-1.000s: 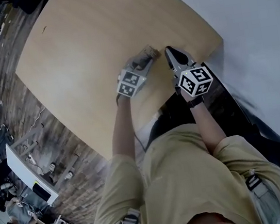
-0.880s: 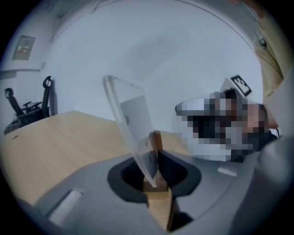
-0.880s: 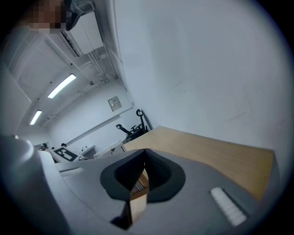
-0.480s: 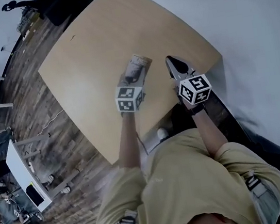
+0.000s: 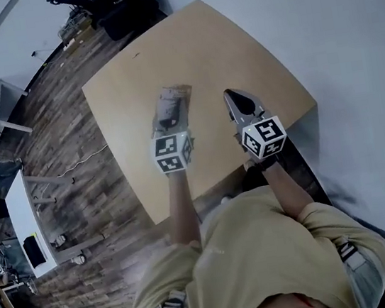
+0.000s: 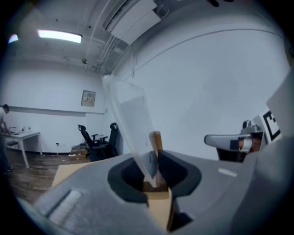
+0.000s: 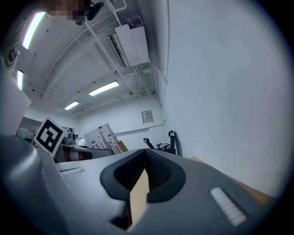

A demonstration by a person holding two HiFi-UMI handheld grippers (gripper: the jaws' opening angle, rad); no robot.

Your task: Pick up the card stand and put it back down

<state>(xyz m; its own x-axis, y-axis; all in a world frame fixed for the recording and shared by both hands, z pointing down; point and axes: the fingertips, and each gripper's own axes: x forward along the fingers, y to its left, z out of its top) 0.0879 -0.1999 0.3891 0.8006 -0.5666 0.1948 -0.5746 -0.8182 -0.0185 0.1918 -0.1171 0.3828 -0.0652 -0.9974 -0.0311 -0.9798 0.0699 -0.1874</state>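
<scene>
One card stand (image 6: 135, 128), a clear pane fixed to a strip of wood, is up in the air above the table. It is pinched at the end where pane meets wood by the left gripper (image 6: 154, 170). Those jaws stand narrow and press on it from both sides, and the pane sticks out past their tips, leaning a little to the left of the wooden strip. Off to the right of those jaws, apart from the stand and at about the same height, the right gripper (image 7: 145, 156) has its jaws drawn together tip to tip with nothing caught between them. Beneath both pairs of jaws lies the pale wooden table (image 5: 233, 43). A plain white wall (image 5: 329, 14) runs along the right of the right gripper's jaws, and dark plank floor (image 5: 69, 146) spreads to the left of the left ones. Far ahead of the jaw tips, black office chairs (image 6: 94, 137) stand by the back wall. Behind the grippers is the person (image 5: 259, 262) holding them, in a tan shirt, with both arms stretched forward.
</scene>
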